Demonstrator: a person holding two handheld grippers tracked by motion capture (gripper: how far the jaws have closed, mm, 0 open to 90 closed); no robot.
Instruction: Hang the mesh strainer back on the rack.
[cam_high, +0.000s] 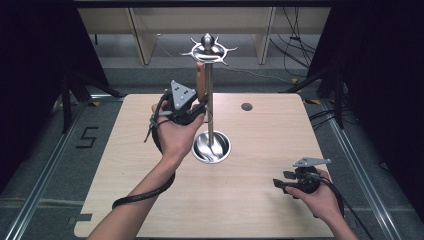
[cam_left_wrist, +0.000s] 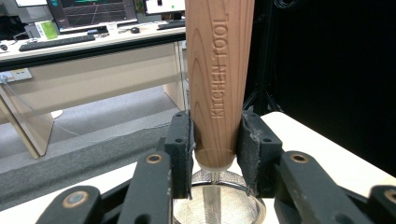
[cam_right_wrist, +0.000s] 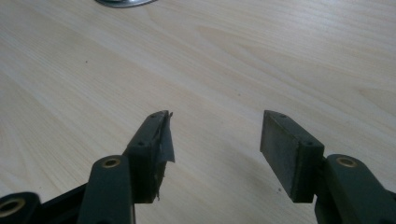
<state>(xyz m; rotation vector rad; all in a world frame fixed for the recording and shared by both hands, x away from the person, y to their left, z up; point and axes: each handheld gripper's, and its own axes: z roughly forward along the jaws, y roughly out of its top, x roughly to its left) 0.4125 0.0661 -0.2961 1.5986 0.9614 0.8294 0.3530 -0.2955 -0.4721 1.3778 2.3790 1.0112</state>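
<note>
Left gripper view has the wooden handle (cam_left_wrist: 218, 84) standing upright between the jaws of the left gripper (cam_left_wrist: 215, 144), both pads pressed against its lower end, so the jaws are part-closed and clamped on it. Below the jaws a thin metal shank runs down toward the round steel base (cam_left_wrist: 224, 210) of the hanging stand (cam_high: 209, 95). From the high view, the handle's top sits just under the hook ring (cam_high: 209, 50). I judge the risk is a missed hook: if the jaws let go before the loop is seated, the tool would drop into the base. The right gripper (cam_right_wrist: 212, 149) rests with its jaws wide apart over bare tabletop (cam_right_wrist: 233, 60), holding nothing.
</note>
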